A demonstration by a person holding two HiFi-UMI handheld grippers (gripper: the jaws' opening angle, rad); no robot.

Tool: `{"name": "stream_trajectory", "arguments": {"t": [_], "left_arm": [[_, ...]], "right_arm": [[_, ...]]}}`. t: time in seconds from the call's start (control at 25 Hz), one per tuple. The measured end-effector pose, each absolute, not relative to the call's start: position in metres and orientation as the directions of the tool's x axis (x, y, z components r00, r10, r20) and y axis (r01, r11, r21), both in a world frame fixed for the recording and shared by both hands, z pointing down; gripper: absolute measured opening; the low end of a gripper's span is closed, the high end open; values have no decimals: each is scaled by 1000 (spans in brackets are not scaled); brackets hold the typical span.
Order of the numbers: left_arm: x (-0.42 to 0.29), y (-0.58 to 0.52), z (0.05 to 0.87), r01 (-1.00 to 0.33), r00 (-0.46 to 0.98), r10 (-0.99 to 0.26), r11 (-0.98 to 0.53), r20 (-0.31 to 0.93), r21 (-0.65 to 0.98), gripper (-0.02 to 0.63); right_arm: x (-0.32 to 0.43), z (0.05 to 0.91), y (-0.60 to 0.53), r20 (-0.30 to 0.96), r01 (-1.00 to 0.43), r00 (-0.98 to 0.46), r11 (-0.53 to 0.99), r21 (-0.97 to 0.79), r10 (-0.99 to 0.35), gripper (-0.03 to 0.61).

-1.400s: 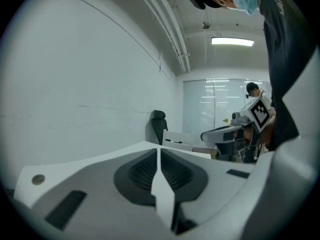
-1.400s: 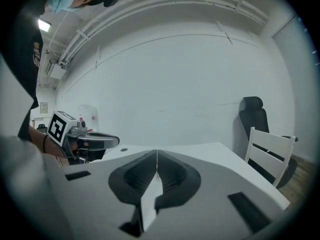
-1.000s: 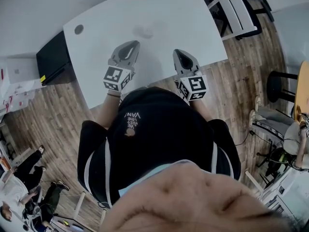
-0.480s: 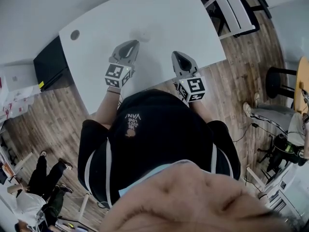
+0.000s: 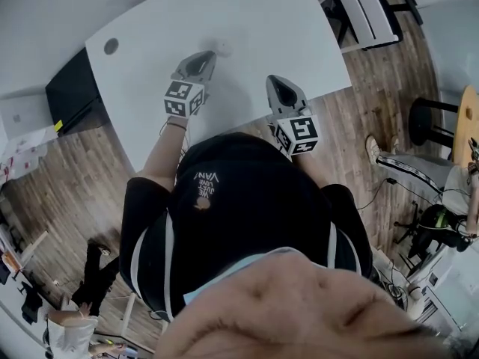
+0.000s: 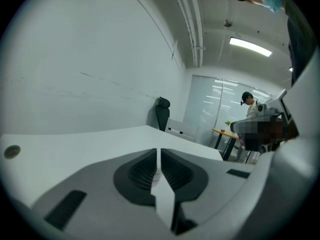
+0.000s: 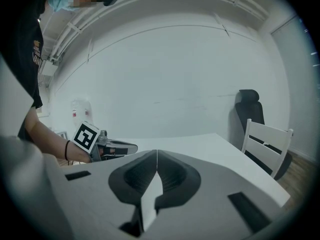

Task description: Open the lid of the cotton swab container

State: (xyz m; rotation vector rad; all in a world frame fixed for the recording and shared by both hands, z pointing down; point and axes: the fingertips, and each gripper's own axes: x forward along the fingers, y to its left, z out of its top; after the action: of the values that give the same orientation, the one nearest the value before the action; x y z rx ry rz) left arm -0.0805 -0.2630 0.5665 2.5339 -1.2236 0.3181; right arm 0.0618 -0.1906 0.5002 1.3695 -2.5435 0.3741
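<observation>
The cotton swab container [image 5: 224, 48] is a small, pale, see-through round tub on the white table [image 5: 254, 21]; it is faint and its lid cannot be made out. My left gripper [image 5: 204, 57] is shut and empty, its tips just to the near left of the tub. In the left gripper view the left gripper [image 6: 158, 151] has its jaws together over the tabletop. My right gripper [image 5: 274, 81] is shut with nothing in it, further right and nearer the table's front edge. In the right gripper view the right gripper [image 7: 157, 153] shows closed jaws, with the left gripper [image 7: 107, 148] off to its left.
A round cable hole [image 5: 111, 46] sits at the table's far left. A black cabinet [image 5: 71, 88] stands left of the table, a white chair [image 5: 359, 10] and a black office chair [image 7: 248, 109] at its right end. A stool [image 5: 428, 122] and other people are around on the wood floor.
My left gripper has moved away from my body across the table and lower, closer to the tub. The right gripper has stayed put. Both stay shut.
</observation>
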Motion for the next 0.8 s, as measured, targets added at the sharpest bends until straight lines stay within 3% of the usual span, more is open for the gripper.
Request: {"name": "stream_trajectory", "arguments": {"t": [0.8], "left_arm": [[-67,-268,627,-773,603,-645,-618,470,143,37]], "right_arm": [[59,517,-186,357,-837,-539,532,-128,-763,12]]}}
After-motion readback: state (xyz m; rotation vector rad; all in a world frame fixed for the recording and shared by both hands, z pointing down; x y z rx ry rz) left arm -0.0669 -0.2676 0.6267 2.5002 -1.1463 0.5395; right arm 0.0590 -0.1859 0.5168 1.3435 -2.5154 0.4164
